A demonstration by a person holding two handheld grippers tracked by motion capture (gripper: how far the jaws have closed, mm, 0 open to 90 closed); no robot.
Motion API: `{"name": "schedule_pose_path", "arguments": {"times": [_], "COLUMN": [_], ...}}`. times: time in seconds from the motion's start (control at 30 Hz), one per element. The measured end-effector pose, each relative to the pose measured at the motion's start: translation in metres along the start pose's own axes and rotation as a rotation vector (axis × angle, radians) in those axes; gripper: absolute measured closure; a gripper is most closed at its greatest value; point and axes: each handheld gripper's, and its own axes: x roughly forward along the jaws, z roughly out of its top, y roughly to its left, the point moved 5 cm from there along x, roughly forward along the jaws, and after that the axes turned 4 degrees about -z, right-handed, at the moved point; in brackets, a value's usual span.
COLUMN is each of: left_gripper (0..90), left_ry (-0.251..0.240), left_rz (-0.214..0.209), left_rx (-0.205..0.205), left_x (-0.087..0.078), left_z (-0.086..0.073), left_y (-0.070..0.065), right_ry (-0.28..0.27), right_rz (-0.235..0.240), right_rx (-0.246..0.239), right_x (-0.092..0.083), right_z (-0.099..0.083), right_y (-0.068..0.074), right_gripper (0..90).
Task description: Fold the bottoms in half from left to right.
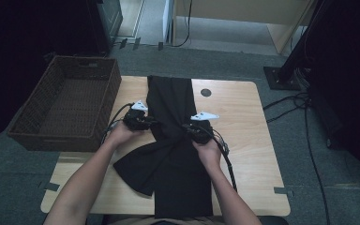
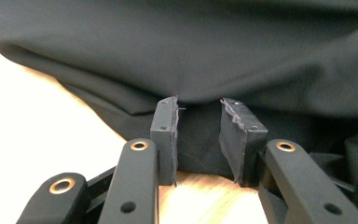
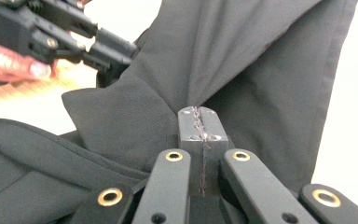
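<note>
High view: I'm holding both grippers at the middle of the black garment (image 1: pixel 176 140) lying across the wooden table (image 1: pixel 243 122). Left gripper view: my left gripper (image 2: pixel 198 140) is standing parted, fabric between its pads, unpinched. Right gripper view: my right gripper (image 3: pixel 199 123) is pinching a fold tight.

No legible text, label, brand or number — not on anything here.

Light wood worktop (image 1: pixel 243 126) with rounded corners, dark round grommet hole (image 1: pixel 206 92) near far edge, black garment (image 1: pixel 173 140) spread down its middle from far edge to near edge, brown wicker basket (image 1: pixel 68 101) overlapping its left side, grey carpet floor (image 1: pixel 318 187) underneath.
</note>
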Motion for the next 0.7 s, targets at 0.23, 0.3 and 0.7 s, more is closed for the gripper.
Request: {"name": "schedule_pose_path", "arguments": {"times": [0.23, 0.3, 0.7], "left_gripper": [70.4, 70.6, 70.0], "left_ry": [-0.010, -0.017, -0.086], "left_rz": [0.010, 0.008, 0.000], "left_rx": [-0.006, -0.013, -0.044], "left_x": [-0.002, -0.002, -0.004], "left_z": [-0.002, -0.002, 0.010], "left_y": [0.004, 0.004, 0.006], "right_ry": [-0.021, -0.022, 0.063], "right_rz": [-0.046, -0.063, -0.109], "right_rx": [0.022, 0.043, 0.057], "right_x": [-0.014, -0.018, -0.005], "right_z": [0.000, -0.004, -0.037], "right_y": [-0.019, -0.029, -0.050], "right_gripper": [90.0, 90.0, 90.0]}}
